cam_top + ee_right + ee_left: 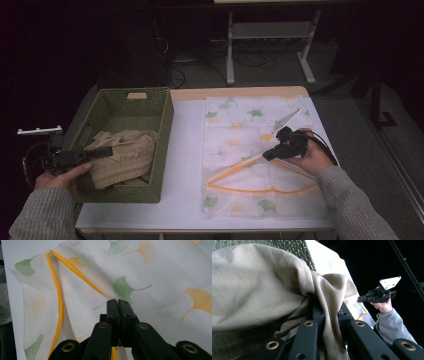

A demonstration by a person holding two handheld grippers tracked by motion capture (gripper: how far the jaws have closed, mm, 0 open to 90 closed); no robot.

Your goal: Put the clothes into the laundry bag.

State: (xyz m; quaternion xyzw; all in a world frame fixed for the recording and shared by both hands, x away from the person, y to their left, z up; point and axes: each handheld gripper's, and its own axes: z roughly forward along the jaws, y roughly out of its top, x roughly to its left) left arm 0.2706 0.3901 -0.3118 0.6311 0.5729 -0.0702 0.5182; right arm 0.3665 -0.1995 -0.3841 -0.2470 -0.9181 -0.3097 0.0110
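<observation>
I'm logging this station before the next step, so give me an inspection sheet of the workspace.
Surface: white table, bare between basket and bag.
Job's things: beige garment draped in green woven basket; leaf-print mesh bag lying flat, its yellow-edged opening lifted.
Clutter: nothing seen.
Grippers: left gripper shut on the garment; right gripper shut on the bag's edge.
Cables: one trails from the left gripper; more lie on the floor.
Surroundings: dark room, grey frame legs behind the table.
</observation>
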